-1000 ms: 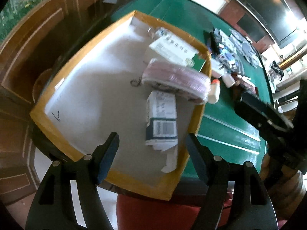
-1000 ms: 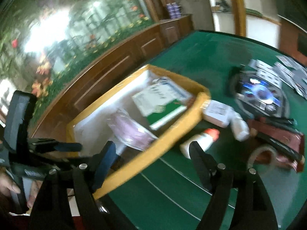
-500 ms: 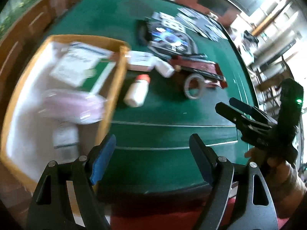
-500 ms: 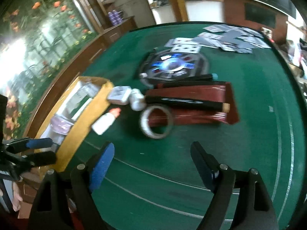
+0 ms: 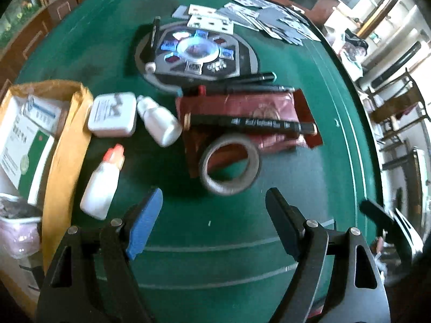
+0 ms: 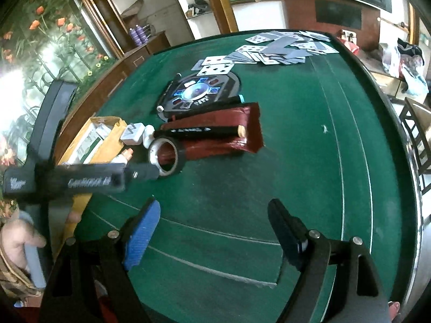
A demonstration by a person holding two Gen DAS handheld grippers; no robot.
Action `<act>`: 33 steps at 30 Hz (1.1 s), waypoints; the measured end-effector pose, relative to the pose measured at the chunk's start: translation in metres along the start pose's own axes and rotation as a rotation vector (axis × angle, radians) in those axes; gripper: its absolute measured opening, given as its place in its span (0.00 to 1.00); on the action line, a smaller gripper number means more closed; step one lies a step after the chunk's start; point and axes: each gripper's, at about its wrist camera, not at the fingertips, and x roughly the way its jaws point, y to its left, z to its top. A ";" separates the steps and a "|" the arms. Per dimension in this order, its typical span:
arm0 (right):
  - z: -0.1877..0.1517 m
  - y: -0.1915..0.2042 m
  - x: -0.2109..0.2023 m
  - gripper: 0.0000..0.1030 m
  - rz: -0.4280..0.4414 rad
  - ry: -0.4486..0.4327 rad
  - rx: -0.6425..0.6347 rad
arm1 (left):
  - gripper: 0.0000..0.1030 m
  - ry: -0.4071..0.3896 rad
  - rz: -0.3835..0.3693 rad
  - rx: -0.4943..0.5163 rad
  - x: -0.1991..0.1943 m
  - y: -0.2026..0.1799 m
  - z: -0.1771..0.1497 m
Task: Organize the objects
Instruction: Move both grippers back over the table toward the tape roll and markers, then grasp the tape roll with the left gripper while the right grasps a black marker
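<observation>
Over the green bench I hold both grippers tipped steeply downward. My left gripper has its jaws spread wide with nothing between them, only bare felt; just ahead of them lies the roll of tape, resting partly on a red pouch. My right gripper is also wide and empty, over open felt crossed by white lines. From the right wrist view I see my left hand low at the picture's left edge, gripping the handle, with the tool body reaching toward the tape.

The things to sort sit in a cluster. A white glue bottle with an orange cap lies just beside the yellow wall of the box, which fills the picture's left edge and already holds packets and a pink bundle. Beyond the glue are a white square case and a small white bottle, touching or nearly so; I cannot tell which. A black marker lies across the pouch, more pens behind it, then a dark round tray and scattered playing cards at the far rim.

Open room lies to the picture's right of the pouch, where the felt runs bare to the bench's curved edge. Near my jaws the felt is bare too.
</observation>
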 end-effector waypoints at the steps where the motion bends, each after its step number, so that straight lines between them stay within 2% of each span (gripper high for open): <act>1: -0.001 -0.002 -0.001 0.80 -0.001 0.002 -0.001 | 0.77 -0.002 0.012 0.002 0.003 -0.004 0.003; 6: -0.005 -0.009 -0.006 0.80 -0.002 0.000 -0.007 | 0.77 -0.018 0.086 0.031 0.017 -0.025 0.012; 9: -0.005 -0.015 -0.009 0.80 0.000 -0.002 -0.005 | 0.76 -0.012 0.124 0.029 0.028 -0.026 0.015; 10: -0.005 -0.017 -0.011 0.80 0.002 -0.002 -0.006 | 0.72 -0.013 0.123 0.018 0.029 -0.023 0.016; 11: -0.005 -0.018 -0.012 0.80 0.005 -0.002 -0.008 | 0.61 -0.013 0.119 0.004 0.029 -0.020 0.016; 12: -0.004 -0.019 -0.012 0.80 0.012 -0.002 -0.011 | 0.57 -0.010 0.108 -0.003 0.029 -0.018 0.015; 17: 0.003 -0.020 -0.011 0.80 0.051 0.001 -0.050 | 0.57 0.021 0.082 0.008 0.024 -0.011 0.004; 25: 0.035 -0.007 0.022 0.79 0.087 0.039 -0.182 | 0.57 0.085 0.033 -0.048 0.001 0.021 -0.044; 26: 0.039 -0.003 0.026 0.78 0.081 0.041 -0.216 | 0.57 0.092 0.030 -0.056 -0.001 0.025 -0.049; 28: 0.053 0.009 0.041 0.64 0.077 0.062 -0.299 | 0.57 0.096 0.022 -0.072 -0.007 0.031 -0.058; 29: 0.057 0.013 0.046 0.53 0.069 0.070 -0.327 | 0.57 0.099 0.021 -0.077 -0.009 0.034 -0.061; 33: 0.079 0.043 0.076 0.50 0.034 0.105 -0.513 | 0.57 0.107 0.013 -0.087 -0.017 0.041 -0.071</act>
